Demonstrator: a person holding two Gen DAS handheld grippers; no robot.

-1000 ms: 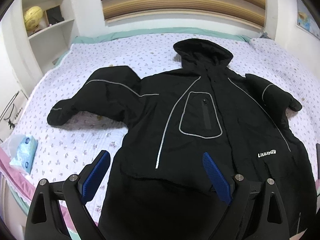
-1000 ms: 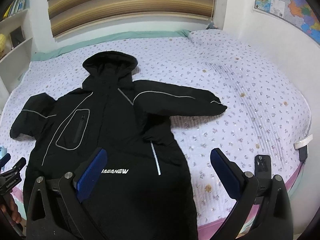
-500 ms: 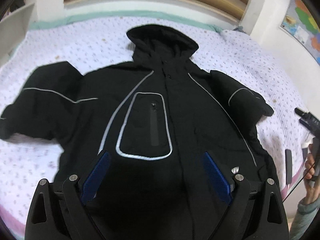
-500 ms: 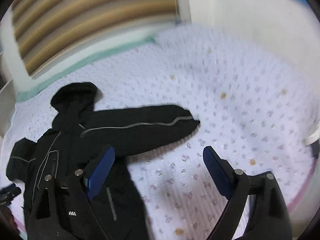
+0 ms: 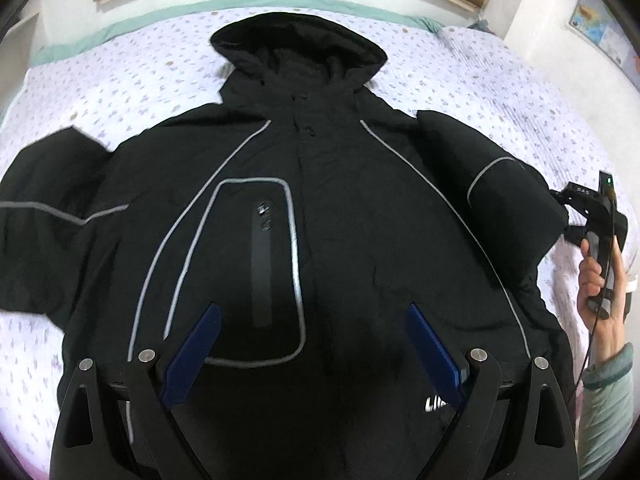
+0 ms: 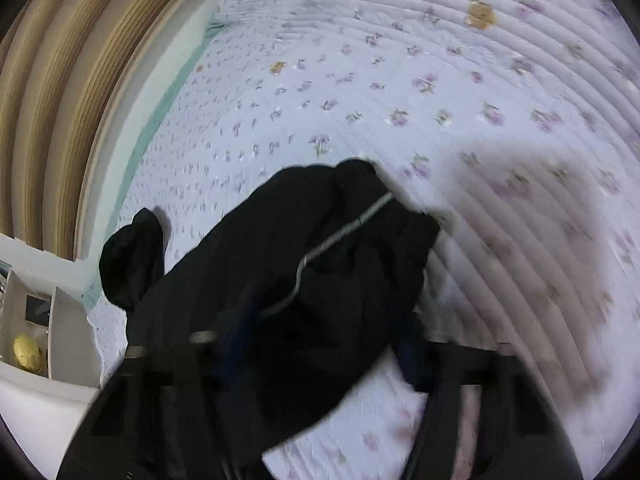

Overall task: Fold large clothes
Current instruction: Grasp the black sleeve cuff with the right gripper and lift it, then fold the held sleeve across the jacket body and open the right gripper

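A large black hooded jacket (image 5: 340, 220) with grey reflective piping lies face up on the flowered bedspread (image 5: 120, 80), hood at the far end. My left gripper (image 5: 316, 344) is open and empty, hovering over the jacket's chest near the outlined pocket (image 5: 248, 264). My right gripper (image 6: 320, 344) is at the end of the jacket's right sleeve (image 6: 320, 260); the view is blurred, and the sleeve lies between its blue fingers. From the left wrist view the right gripper (image 5: 592, 216) shows in a hand at the sleeve's cuff.
The striped headboard (image 6: 48, 100) and a mint green bed border (image 5: 120, 24) run along the far side. A white shelf with a yellow ball (image 6: 28, 354) stands beyond the bed's left side. A map (image 5: 600, 28) hangs on the right wall.
My left gripper has moved forward over the jacket's chest. My right gripper has swung right and down to the right sleeve's end, which now lies between its fingers.
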